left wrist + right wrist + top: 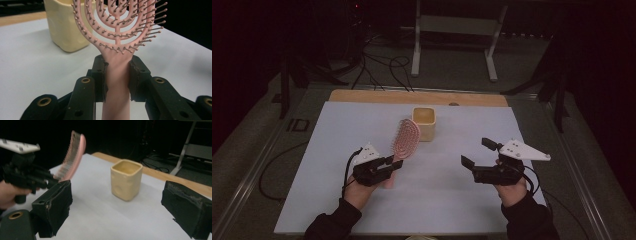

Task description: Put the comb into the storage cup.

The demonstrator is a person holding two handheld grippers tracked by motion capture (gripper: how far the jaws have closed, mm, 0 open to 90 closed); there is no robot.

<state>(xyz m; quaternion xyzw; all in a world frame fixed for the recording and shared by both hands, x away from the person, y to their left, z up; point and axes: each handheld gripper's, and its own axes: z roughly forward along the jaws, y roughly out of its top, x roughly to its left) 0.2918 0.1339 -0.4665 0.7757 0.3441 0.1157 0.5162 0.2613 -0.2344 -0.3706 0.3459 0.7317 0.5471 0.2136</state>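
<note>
A pink vented hairbrush (406, 138) is held off the white table, its head tilted up towards a pale yellow square cup (424, 123). My left gripper (393, 165) is shut on the brush's handle (117, 82), the two black jaws pressing it from both sides just below the bristled head (117, 22). The cup (66, 25) stands behind the brush, to its left in the left gripper view. My right gripper (474, 153) hovers open at the right of the table with nothing between its jaws. In the right gripper view the cup (126, 180) stands ahead, the brush (72, 157) to its left.
A white board (362, 200) covers the table, with a strip of bare wood (362, 96) along its far edge. Beyond the table, cables (382, 65) lie on the floor beside a white metal stand (454, 30). The surroundings are dark.
</note>
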